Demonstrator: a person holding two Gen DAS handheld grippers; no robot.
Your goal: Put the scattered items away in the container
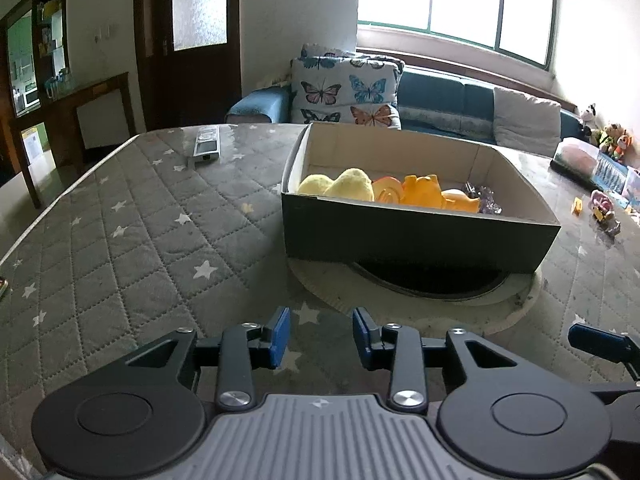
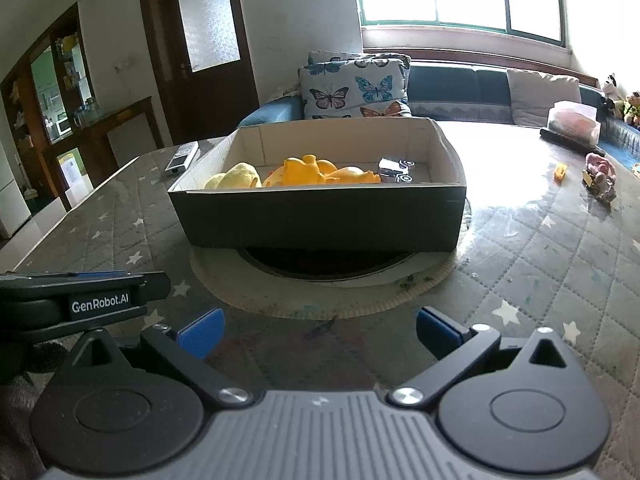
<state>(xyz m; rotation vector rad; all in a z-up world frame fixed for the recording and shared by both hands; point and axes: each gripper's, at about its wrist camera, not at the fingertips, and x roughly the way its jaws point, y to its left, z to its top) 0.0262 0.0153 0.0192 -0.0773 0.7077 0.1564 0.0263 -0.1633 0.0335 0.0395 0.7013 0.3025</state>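
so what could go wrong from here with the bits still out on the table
1. The small yellow block and pink toy cluster lie far right, away from both open, empty grippers; they could be missed.
2. The dark cardboard box overhangs a round mat and might shift if bumped.
3. The left gripper and right gripper sit close together and could collide.

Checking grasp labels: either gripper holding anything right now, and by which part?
Nothing held. Left gripper and right gripper are both empty, fingers apart over the quilted table cover.
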